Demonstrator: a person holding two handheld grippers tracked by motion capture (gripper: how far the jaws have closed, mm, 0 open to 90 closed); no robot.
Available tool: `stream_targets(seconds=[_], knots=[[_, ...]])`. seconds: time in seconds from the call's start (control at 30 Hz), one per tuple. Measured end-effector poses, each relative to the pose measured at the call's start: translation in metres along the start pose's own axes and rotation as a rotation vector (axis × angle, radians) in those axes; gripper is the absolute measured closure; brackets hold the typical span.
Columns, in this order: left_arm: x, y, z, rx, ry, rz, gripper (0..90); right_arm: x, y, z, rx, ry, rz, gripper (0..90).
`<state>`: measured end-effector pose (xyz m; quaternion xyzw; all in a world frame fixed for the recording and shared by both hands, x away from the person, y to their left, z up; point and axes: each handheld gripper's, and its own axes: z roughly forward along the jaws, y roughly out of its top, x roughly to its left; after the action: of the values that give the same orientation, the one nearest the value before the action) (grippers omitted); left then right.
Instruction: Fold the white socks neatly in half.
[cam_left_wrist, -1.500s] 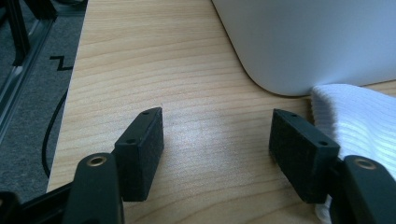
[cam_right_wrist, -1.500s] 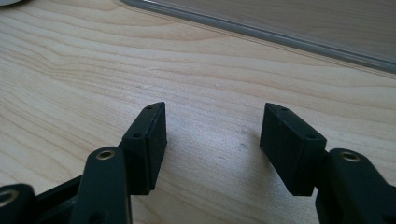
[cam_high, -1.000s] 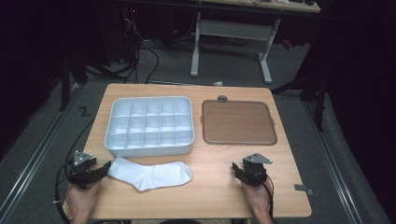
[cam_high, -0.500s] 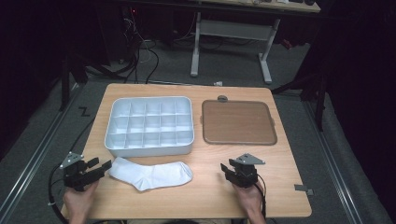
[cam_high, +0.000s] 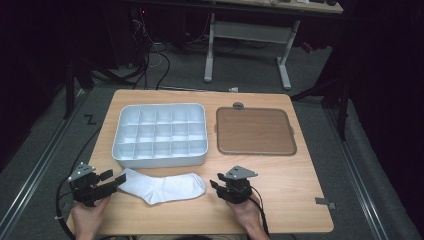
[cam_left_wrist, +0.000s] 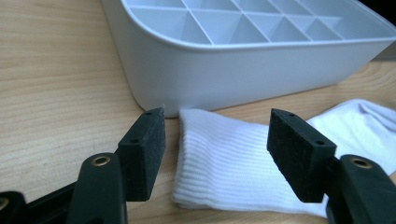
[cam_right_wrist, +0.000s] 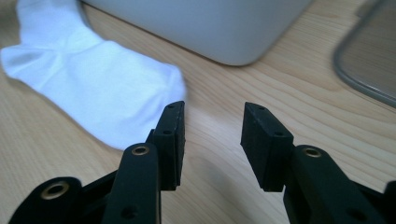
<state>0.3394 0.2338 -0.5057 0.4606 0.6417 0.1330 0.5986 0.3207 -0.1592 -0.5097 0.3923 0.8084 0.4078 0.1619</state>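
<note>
A white sock (cam_high: 162, 187) lies flat on the wooden table (cam_high: 295, 195), just in front of a white compartment tray (cam_high: 160, 135). My left gripper (cam_high: 116, 181) is at the sock's cuff end. In the left gripper view it (cam_left_wrist: 217, 140) is open, with the ribbed cuff (cam_left_wrist: 224, 163) between the pads but untouched. My right gripper (cam_high: 215, 187) is just right of the toe. In the right gripper view it (cam_right_wrist: 212, 135) is open over bare wood, with the sock's toe (cam_right_wrist: 93, 84) to its left. Its jaws have just been closing with nothing between them.
A shallow brown tray (cam_high: 255, 131) sits right of the white tray. The white tray's wall (cam_right_wrist: 210, 28) rises close behind the sock. A small grey tag (cam_high: 322, 202) lies near the table's right front edge. Desk legs and cables stand on the floor beyond.
My right gripper has moved left along the table's front toward the sock's toe, and its jaws stand narrower. The left gripper has hardly shifted by the cuff. The sock has not moved.
</note>
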Motion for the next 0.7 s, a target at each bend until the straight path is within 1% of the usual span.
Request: stream_targets(seconds=[0.1, 0.17, 0.23, 0.27, 0.33, 0.4, 0.5, 0.53, 0.57, 0.6, 0.63, 0.7], knots=[[0.004, -0.005, 0.003, 0.012, 0.024, 0.007, 39.8, 0.009, 0.003, 0.01, 0.011, 0.025, -0.02, 60.0], [0.006, -0.008, 0.002, 0.002, 0.022, 0.01, 44.1, 0.014, 0.004, 0.016, 0.02, 0.034, -0.03, 60.0], [0.009, -0.01, 0.004, 0.009, 0.038, 0.015, 45.8, 0.017, 0.005, 0.021, 0.03, 0.04, -0.035, 59.9], [0.01, -0.011, 0.005, 0.013, 0.046, 0.018, 46.4, 0.018, 0.005, 0.023, 0.035, 0.038, -0.037, 60.0], [0.012, -0.012, 0.007, 0.02, 0.06, 0.01, 47.9, 0.019, 0.006, 0.026, 0.041, 0.033, -0.039, 60.1], [0.012, -0.013, 0.009, 0.028, 0.074, 0.019, 49.3, 0.018, 0.006, 0.028, 0.047, 0.032, -0.028, 61.3], [0.013, -0.019, 0.015, 0.052, 0.1, 0.044, 52.5, 0.018, 0.005, 0.031, 0.064, 0.035, -0.038, 66.0], [0.014, -0.021, 0.016, 0.063, 0.104, 0.042, 53.8, 0.018, 0.004, 0.032, 0.072, 0.031, -0.047, 68.5], [0.015, -0.024, 0.017, 0.066, 0.102, 0.047, 55.7, 0.019, 0.003, 0.035, 0.093, 0.028, -0.059, 72.5], [0.015, -0.024, 0.017, 0.066, 0.102, 0.047, 57.0, 0.019, 0.003, 0.035, 0.093, 0.028, -0.059, 72.5], [0.014, -0.024, 0.016, 0.068, 0.102, 0.046, 58.0, 0.019, 0.002, 0.036, 0.094, 0.036, -0.062, 76.1], [0.013, -0.025, 0.017, 0.074, 0.104, 0.052, 58.8, 0.019, 0.002, 0.036, 0.095, 0.034, -0.063, 77.8]])
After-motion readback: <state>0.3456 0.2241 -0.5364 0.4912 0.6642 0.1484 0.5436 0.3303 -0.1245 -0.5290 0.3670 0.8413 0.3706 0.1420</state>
